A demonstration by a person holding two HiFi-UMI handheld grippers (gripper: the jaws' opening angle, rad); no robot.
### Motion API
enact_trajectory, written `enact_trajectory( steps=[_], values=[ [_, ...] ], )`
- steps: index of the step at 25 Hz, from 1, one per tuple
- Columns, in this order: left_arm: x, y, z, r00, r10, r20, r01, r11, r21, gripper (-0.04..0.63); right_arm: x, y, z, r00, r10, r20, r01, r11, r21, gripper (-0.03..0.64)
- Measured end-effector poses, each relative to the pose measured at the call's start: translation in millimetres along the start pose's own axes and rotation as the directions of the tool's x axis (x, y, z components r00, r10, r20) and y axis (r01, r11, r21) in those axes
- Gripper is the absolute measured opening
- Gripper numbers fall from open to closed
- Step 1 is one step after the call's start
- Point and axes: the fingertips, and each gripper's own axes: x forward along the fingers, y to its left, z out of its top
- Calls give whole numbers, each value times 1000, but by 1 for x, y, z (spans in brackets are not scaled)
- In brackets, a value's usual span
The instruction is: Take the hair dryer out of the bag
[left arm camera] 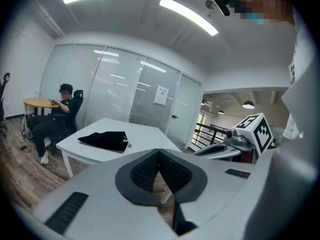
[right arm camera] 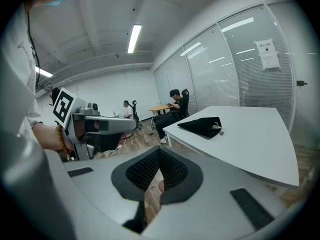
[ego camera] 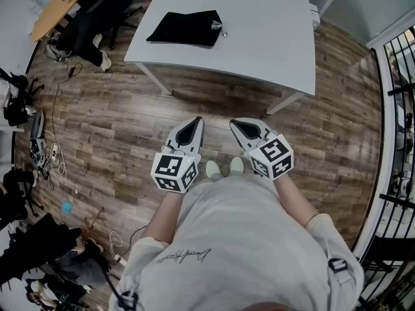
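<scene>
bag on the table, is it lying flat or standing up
Lying flat: the black bag spreads low across the white table, nothing propping it up.

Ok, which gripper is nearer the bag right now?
Left. The left gripper is almost straight below the bag in the head view; the right gripper sits further to the right. Both are over the floor, short of the table.

1 black bag [ego camera: 187, 27], flat on white table [ego camera: 259, 31], well beyond both tips. Left gripper [ego camera: 193, 123] and right gripper [ego camera: 237, 124]: side by side over wood floor [ego camera: 117, 128], jaws together.
</scene>
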Motion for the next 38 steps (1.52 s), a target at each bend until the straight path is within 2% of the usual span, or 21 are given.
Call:
enact_trajectory(
  steps=[11, 23, 34, 38],
  values=[
    [-2, -7, 2, 999, -32, 6, 32, 999, 13, 12, -3, 7, 1, 1000, -23, 12, 23, 1000, -3, 25],
    [0, -16, 4, 999, -21, 25, 21, 1000, 10, 12, -11, 3, 6, 999, -24, 36, 24, 1000, -18, 25],
    [21, -28, 8, 999, 16, 40, -14, 999, -41, 12, -30, -27, 0, 999, 28, 16, -27, 999, -36, 25],
    [23, -35, 9, 999, 39, 39, -38, 999, -25, 12, -33, -35, -2, 999, 50, 11, -49, 998, -36, 25]
  ],
)
